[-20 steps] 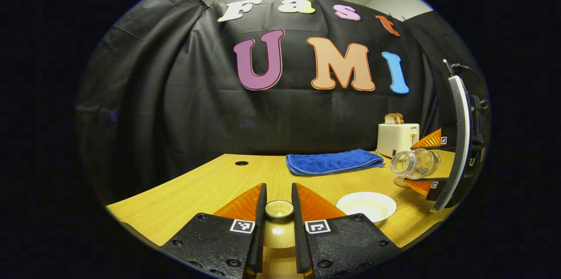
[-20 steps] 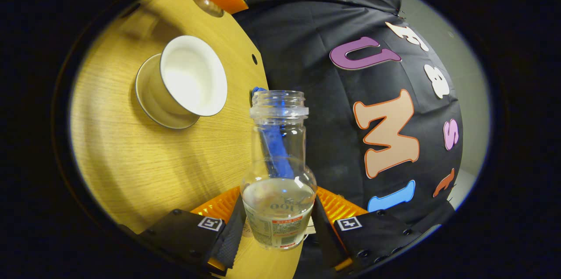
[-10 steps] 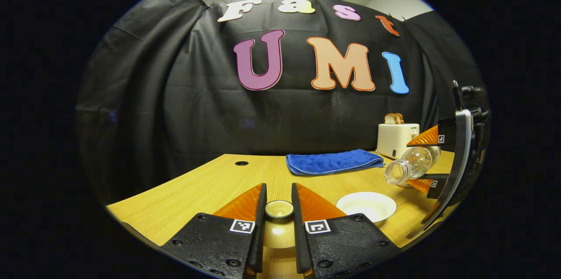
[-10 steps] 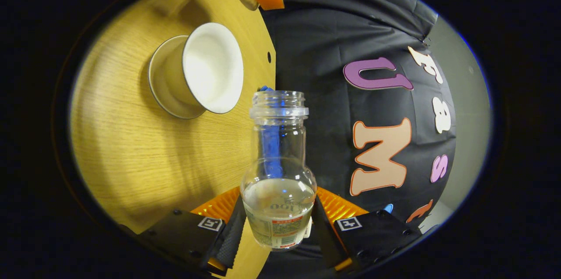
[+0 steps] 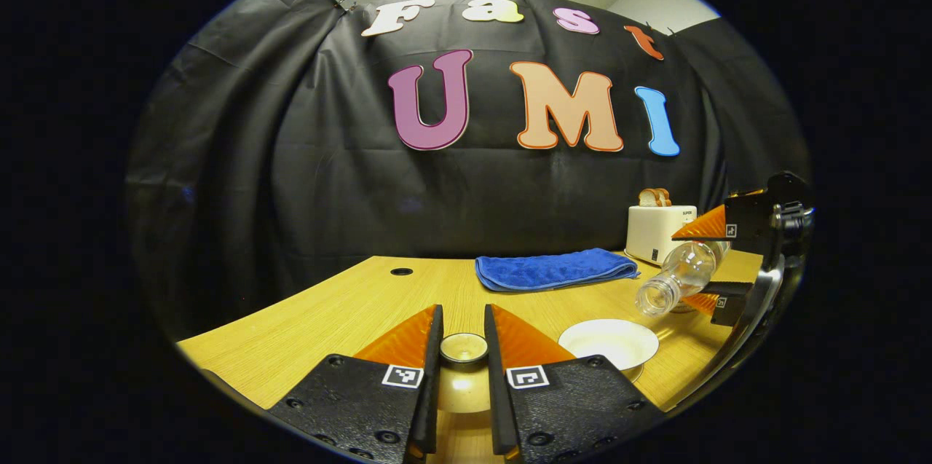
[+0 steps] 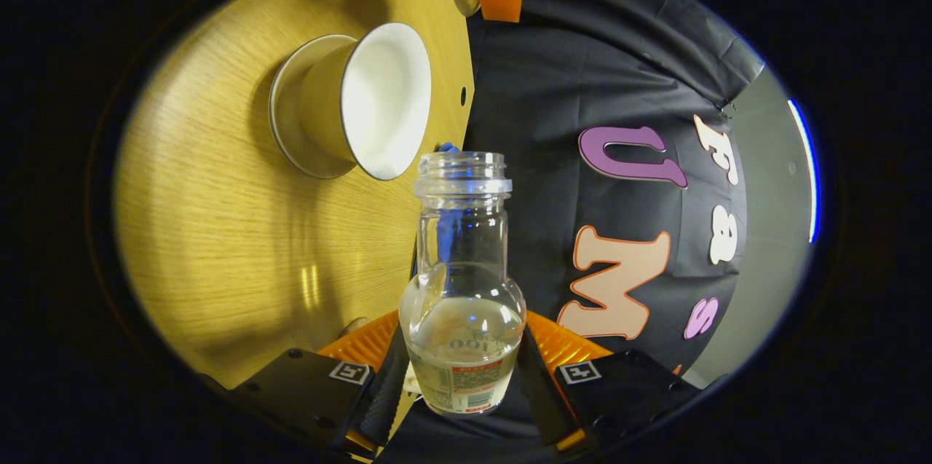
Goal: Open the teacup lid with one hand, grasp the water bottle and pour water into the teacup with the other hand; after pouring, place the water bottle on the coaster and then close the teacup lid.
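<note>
Risk: your right gripper (image 6: 462, 369), clamped on clear glass water bottle (image 6: 462, 289), tilts short of white ceramic teacup (image 6: 364, 103), so water may hit tabletop. Left gripper (image 5: 463, 362) pinches round lid knob (image 5: 463, 347).

I am counting 1 teacup (image 5: 609, 342), 1 lid (image 5: 463, 349), 1 water bottle (image 6: 463, 289), 1 blue towel (image 5: 553, 268), 1 toaster (image 5: 659, 232) and 2 bread slices (image 5: 655, 197).
</note>
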Tool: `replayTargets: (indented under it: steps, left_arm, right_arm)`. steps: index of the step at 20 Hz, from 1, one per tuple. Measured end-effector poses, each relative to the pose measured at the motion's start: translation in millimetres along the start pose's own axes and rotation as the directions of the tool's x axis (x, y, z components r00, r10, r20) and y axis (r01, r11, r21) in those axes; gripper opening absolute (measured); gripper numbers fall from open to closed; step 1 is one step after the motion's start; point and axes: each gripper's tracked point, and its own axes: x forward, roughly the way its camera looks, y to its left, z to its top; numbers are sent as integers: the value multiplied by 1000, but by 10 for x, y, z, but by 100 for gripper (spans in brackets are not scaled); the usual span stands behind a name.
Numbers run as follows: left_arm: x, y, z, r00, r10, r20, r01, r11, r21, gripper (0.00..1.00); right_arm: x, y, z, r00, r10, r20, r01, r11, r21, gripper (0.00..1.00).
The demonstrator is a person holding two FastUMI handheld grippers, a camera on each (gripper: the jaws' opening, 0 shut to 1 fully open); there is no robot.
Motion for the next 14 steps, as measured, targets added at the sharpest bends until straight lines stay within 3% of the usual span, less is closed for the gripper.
replayTargets:
  steps: [14]
  left_arm:
    - [1, 11, 2, 1000, 8, 0, -8, 1000, -1, 27]
  right_arm:
    - [47, -273, 20, 996, -81, 26, 83, 991, -105, 78]
